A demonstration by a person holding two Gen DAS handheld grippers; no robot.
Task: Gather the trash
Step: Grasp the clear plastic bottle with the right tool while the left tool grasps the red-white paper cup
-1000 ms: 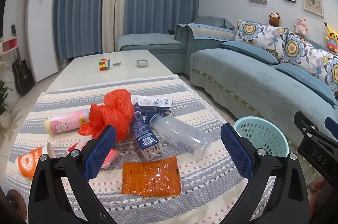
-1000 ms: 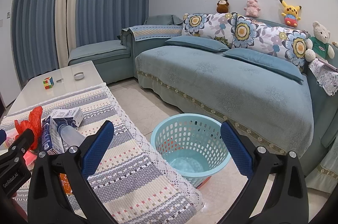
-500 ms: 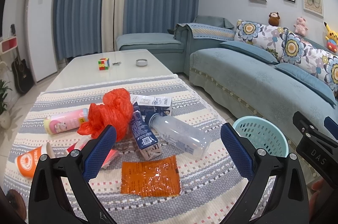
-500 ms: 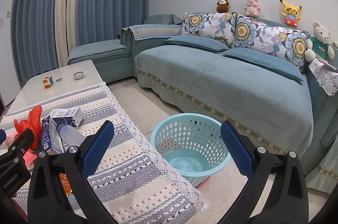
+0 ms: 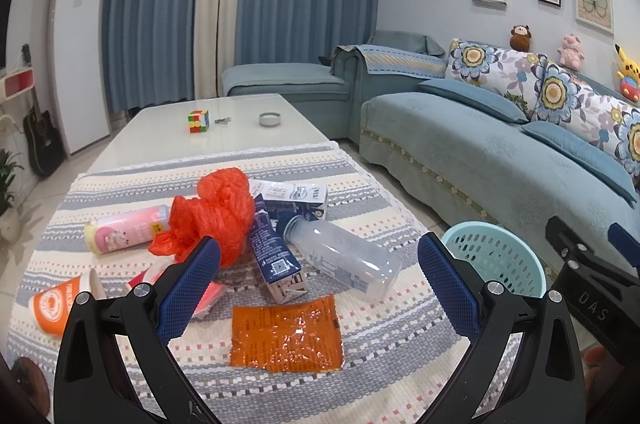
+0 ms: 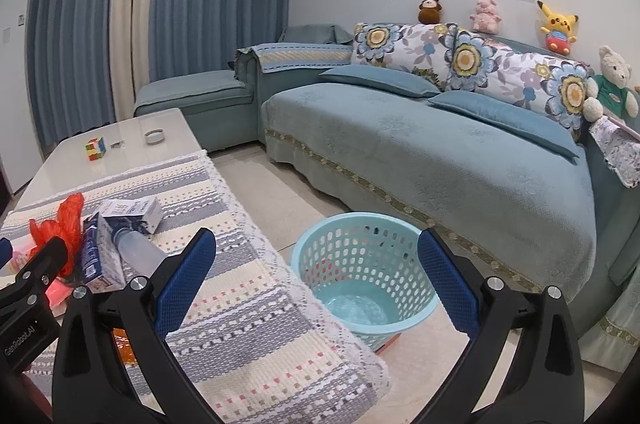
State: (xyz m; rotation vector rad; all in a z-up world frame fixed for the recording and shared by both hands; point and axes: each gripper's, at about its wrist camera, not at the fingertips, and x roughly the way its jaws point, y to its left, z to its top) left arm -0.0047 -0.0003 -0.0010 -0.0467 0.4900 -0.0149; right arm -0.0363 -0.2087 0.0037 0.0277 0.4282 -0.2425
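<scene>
Currently the left gripper [image 5: 318, 280] is held wide open above the striped cloth [image 5: 360, 376], with nothing between its blue pads. A heap of trash is spread on the cloth: a red plastic bag [image 5: 212, 212] at about 11 o'clock from the gripper's gap, a dark blue carton [image 5: 274, 256] leaning against it, a clear bottle [image 5: 340, 256] lying on its side at 1 o'clock, and a flat orange packet [image 5: 286, 334] at 6 o'clock. A pink bottle [image 5: 128, 230] and an orange cup [image 5: 60, 304] are seen at 9 o'clock. The right gripper [image 6: 316, 282] is likewise spread wide and empty, hanging over the cloth's lace edge. The blue basket [image 6: 364, 276] stands on the floor beside the table; something orange may lie under it, though this cannot be made out.
</scene>
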